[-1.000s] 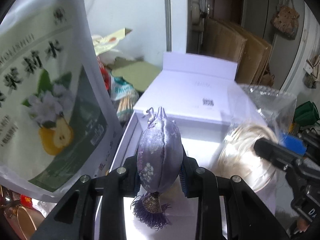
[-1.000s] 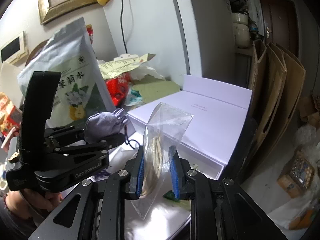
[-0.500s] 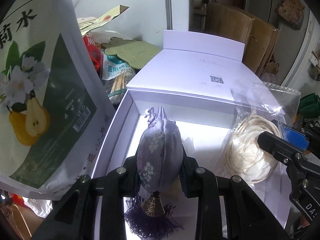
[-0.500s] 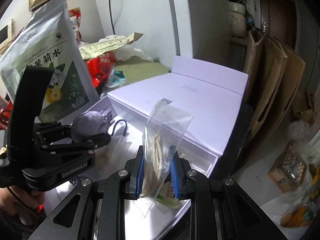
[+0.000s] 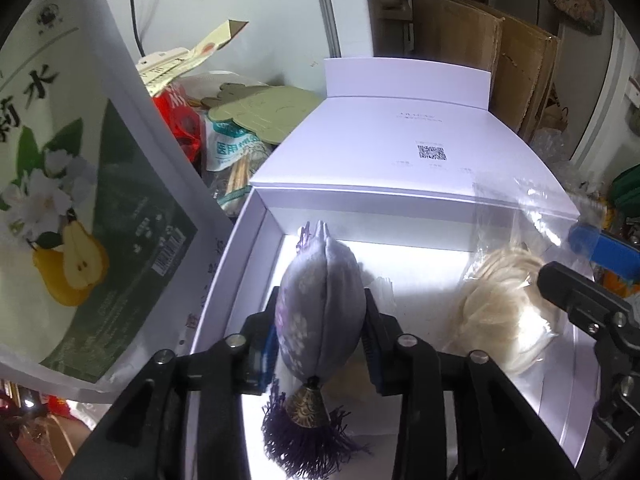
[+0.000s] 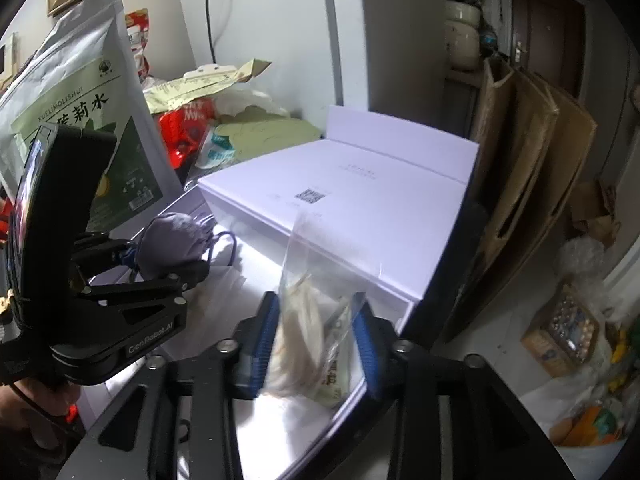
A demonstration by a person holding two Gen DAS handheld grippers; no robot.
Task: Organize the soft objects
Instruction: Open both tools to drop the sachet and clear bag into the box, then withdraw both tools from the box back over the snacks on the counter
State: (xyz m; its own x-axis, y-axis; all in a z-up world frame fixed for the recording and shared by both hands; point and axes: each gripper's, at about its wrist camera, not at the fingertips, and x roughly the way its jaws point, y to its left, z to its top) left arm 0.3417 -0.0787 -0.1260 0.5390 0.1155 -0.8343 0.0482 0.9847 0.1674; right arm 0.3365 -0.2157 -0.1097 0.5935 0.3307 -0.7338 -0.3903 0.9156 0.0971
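Note:
A purple embroidered sachet (image 5: 320, 300) with a dark tassel stands upright between the pads of my left gripper (image 5: 321, 320), just over the floor of the open white box (image 5: 240, 248). Its jaws are opening, and the pads still touch the sachet's sides. To the right lies a clear bag of pale cord (image 5: 504, 308). In the right wrist view that bag (image 6: 304, 320) sags, blurred, between the blue pads of my right gripper (image 6: 316, 308). These jaws are opening too, with gaps on both sides of the bag. The left gripper (image 6: 168, 256) with the sachet (image 6: 172, 240) shows at the left.
The box's lid (image 5: 400, 140) lies folded back behind it. A big pouch printed with a pear (image 5: 80, 200) leans against the box's left wall. Packets and a red wrapper (image 5: 180, 120) crowd the back left. Flat cardboard (image 6: 520, 160) stands at the right. A hand (image 6: 24, 412) holds the left gripper.
Both grippers have sunk toward the box floor. The right jaws have spread and the bag has slumped down between them. The left jaws have widened slightly around the sachet.

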